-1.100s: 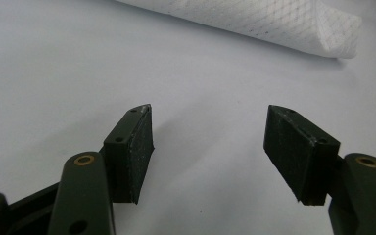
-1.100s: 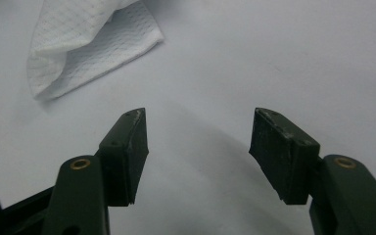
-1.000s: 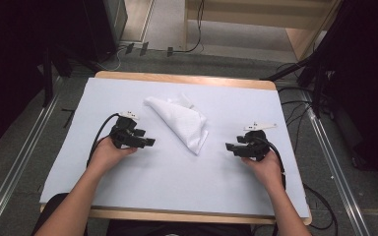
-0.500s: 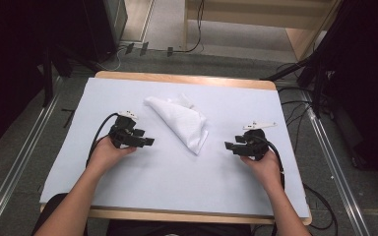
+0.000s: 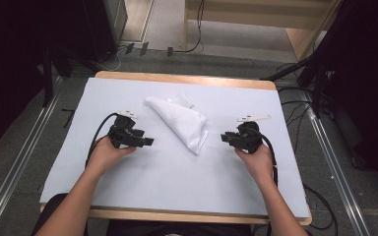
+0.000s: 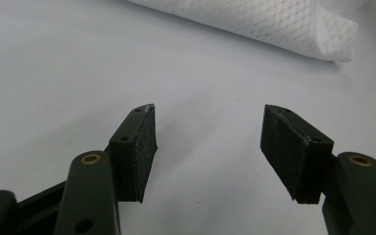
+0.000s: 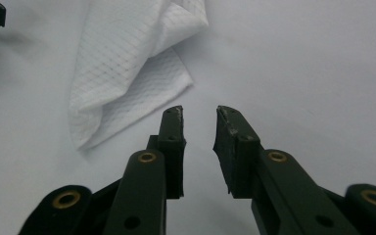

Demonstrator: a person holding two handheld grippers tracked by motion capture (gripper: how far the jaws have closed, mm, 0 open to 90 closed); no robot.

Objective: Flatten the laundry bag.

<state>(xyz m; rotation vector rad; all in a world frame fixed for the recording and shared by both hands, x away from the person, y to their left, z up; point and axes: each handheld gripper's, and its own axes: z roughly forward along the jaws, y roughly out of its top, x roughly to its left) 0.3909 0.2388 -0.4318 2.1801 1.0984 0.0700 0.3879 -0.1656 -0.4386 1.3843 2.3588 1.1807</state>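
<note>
A white mesh-patterned cloth [image 5: 179, 120] lies folded into a rough triangle on the table's pale sheet, between my two hands. My left gripper [image 5: 147, 141] rests left of it, pointing right. Its jaws [image 6: 208, 132] stand wide and have just been closing a little, with nothing between them; the cloth's rolled edge [image 6: 274, 22] lies beyond. My right gripper [image 5: 225, 137] sits right of the cloth, pointing left. Its jaws [image 7: 199, 115] have just been closing to a narrow gap with nothing in it. The cloth's corner [image 7: 122, 63] lies ahead and left of them, untouched.
The pale sheet [image 5: 177, 182] covers a wooden table [image 5: 187, 78]. Metal rails run along the floor on both sides [image 5: 19, 167]. Cables [image 5: 295, 123] lie off the right edge, and dark equipment stands at the back left and right.
My right hand has shifted slightly toward the far side of the table. The left hand and the cloth stay where they were.
</note>
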